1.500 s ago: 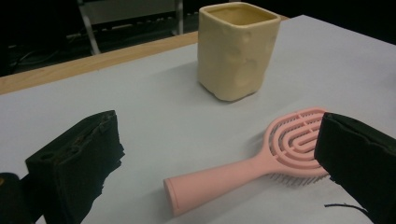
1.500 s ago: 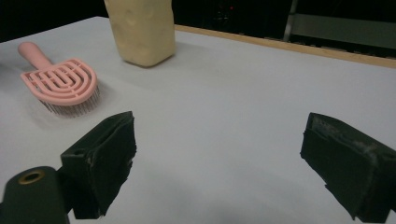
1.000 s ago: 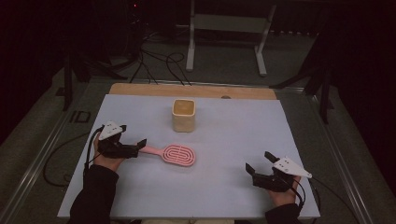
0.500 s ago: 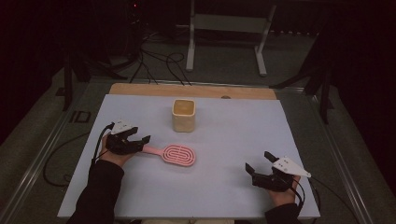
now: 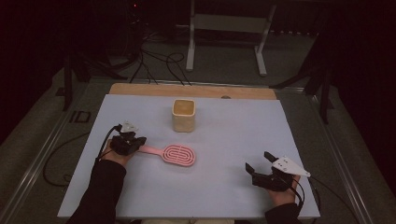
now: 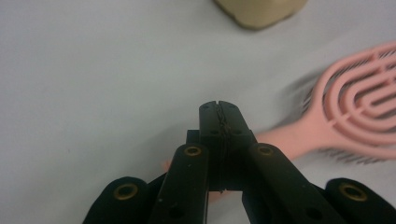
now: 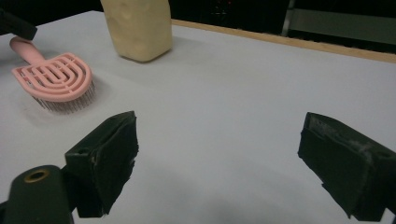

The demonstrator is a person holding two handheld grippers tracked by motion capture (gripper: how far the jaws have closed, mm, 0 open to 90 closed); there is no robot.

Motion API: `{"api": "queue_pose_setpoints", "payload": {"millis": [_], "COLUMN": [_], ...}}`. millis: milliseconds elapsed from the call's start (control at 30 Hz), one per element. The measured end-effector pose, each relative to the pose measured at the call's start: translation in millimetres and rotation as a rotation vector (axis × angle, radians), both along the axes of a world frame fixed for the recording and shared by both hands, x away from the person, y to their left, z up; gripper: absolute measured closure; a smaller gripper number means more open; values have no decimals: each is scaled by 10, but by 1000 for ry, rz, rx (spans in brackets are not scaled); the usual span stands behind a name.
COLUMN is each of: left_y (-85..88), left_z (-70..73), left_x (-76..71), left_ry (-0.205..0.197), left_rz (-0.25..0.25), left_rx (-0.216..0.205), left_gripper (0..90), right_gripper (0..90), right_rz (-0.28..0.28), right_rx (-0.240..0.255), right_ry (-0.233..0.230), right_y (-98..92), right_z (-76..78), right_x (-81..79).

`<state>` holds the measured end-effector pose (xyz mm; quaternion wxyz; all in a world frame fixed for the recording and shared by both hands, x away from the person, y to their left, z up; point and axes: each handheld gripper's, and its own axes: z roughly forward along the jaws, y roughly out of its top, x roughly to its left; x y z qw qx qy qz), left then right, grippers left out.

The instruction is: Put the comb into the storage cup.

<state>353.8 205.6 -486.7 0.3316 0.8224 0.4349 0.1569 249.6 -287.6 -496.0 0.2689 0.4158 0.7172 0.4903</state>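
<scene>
A pink oval hairbrush (image 5: 180, 156) lies bristles down on the white table, its handle pointing left. My left gripper (image 5: 135, 142) sits at the end of that handle. Its jaws have just been closing, and in the left gripper view they (image 6: 219, 109) meet over the handle, with pink showing on both sides and the brush head (image 6: 359, 112) off to the right. My right gripper (image 5: 259, 162) rests near the front right edge, open and holding nothing. In its own view the right gripper (image 7: 222, 130) has bare table between its pads.
A cream square cup (image 5: 183, 115) stands upright behind the brush, mid-table; the cup (image 7: 137, 28) also appears far off in the right gripper view. A wooden strip (image 5: 191, 90) edges the table's far side. Cables and a metal stand lie on the floor beyond.
My left gripper moved right and down onto the brush handle, and its jaws went from wide open to shut. The brush, the cup and the right gripper kept their places.
</scene>
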Motion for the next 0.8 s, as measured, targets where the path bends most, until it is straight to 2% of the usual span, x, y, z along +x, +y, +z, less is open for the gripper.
{"api": "queue_pose_setpoints", "payload": {"millis": [200,233,367,600,800], "left_y": [-6,-10,-4,-7,-20], "left_z": [-53,-60,-72,-106,-167], "left_x": [-51,-71,-182,-379,-453], "left_ry": [29,31,29,28,30], "left_rz": [-14,-12,-11,-2,1], "left_rx": [9,1,-19,-24,-20], "left_gripper": [900,900,900,900,900], "right_gripper": [117,117,117,117,117], "right_rz": [-1,-2,-2,2,1], "right_rx": [1,2,2,-3,-2], "right_ry": [1,1,1,-1,-2], "right_y": [-2,-2,-4,0,0], "right_z": [2,2,2,0,-1], "right_x": [-2,-2,-1,2,2]}}
